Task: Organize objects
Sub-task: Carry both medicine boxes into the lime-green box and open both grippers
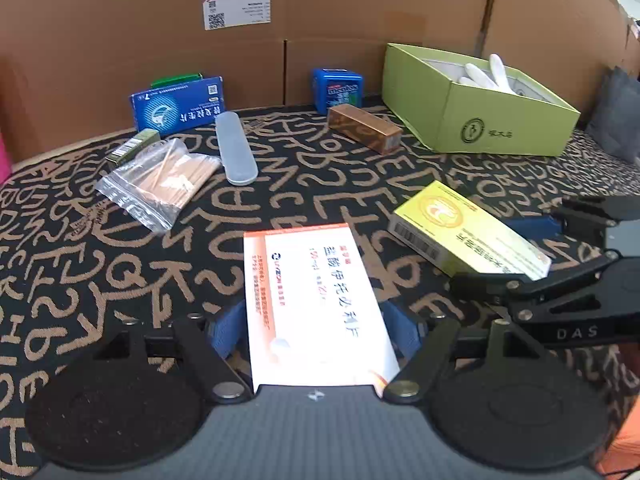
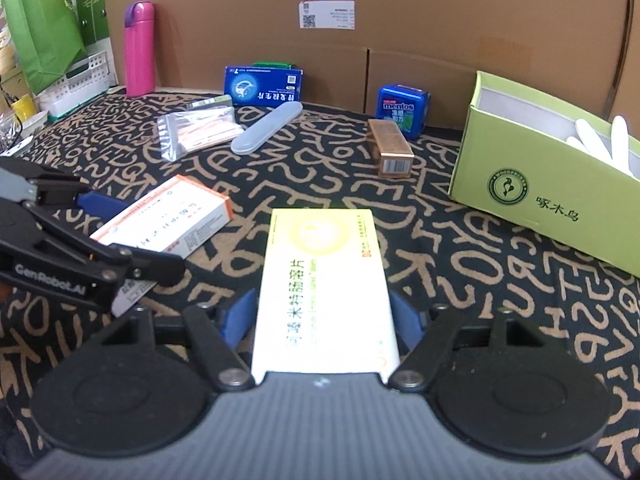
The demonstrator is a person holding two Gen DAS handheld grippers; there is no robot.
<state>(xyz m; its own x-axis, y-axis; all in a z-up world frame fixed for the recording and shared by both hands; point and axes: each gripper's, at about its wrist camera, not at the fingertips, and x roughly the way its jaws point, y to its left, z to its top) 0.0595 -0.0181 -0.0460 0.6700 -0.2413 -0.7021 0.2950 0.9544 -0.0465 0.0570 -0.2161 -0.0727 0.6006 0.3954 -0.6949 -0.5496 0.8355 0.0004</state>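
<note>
Boxes fill both my jaws: the left gripper has its blue pads on either long side of the white box, and the right gripper sits the same way around the yellow box. Both jaws stand fairly wide, closed to the width of their boxes; the pads look to be touching the sides, so I judge both boxes gripped. Whether either is lifted off the patterned counter I cannot tell.

Little is sorted so far, I judge. The green bin at the far right holds only white gloves, as far as I can see. Left out on the counter: a blue box, a clear case, a bag of sticks, a small green box, a copper box and a mint tin. So 2 are in hand and 6 wait.
</note>
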